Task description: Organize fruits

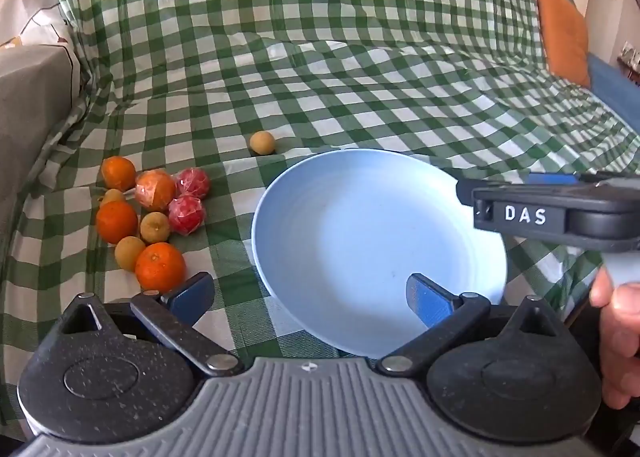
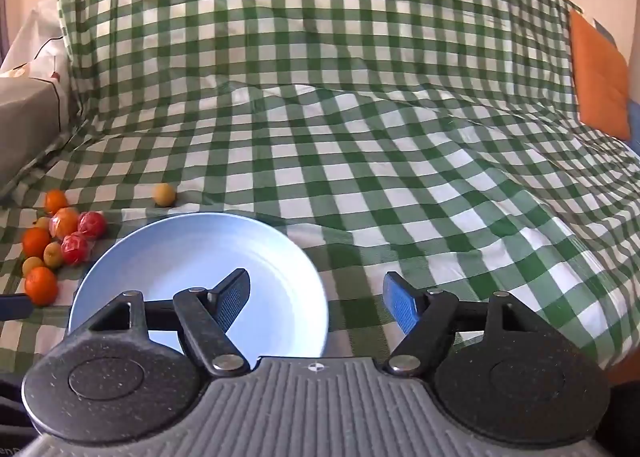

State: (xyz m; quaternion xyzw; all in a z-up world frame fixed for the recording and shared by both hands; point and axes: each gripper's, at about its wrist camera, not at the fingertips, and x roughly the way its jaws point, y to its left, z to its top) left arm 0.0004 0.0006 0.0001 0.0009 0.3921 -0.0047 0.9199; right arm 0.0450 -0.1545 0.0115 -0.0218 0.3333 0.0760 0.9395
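Observation:
An empty pale blue plate (image 1: 360,225) lies on the green checked cloth; it also shows in the right wrist view (image 2: 168,257). A cluster of fruit (image 1: 152,217) lies left of it: oranges, small tan fruits and red wrapped fruits, also seen in the right wrist view (image 2: 60,245). One tan fruit (image 1: 262,142) lies alone behind the plate, and shows in the right wrist view (image 2: 164,194). My left gripper (image 1: 308,297) is open and empty over the plate's near left edge. My right gripper (image 2: 316,299) is open and empty over the plate's right edge; its body shows in the left wrist view (image 1: 552,213).
The checked cloth (image 2: 360,137) covers a sofa seat and backrest. An orange cushion (image 1: 562,31) leans at the far right, also seen in the right wrist view (image 2: 598,81). A grey armrest (image 1: 28,105) stands on the left.

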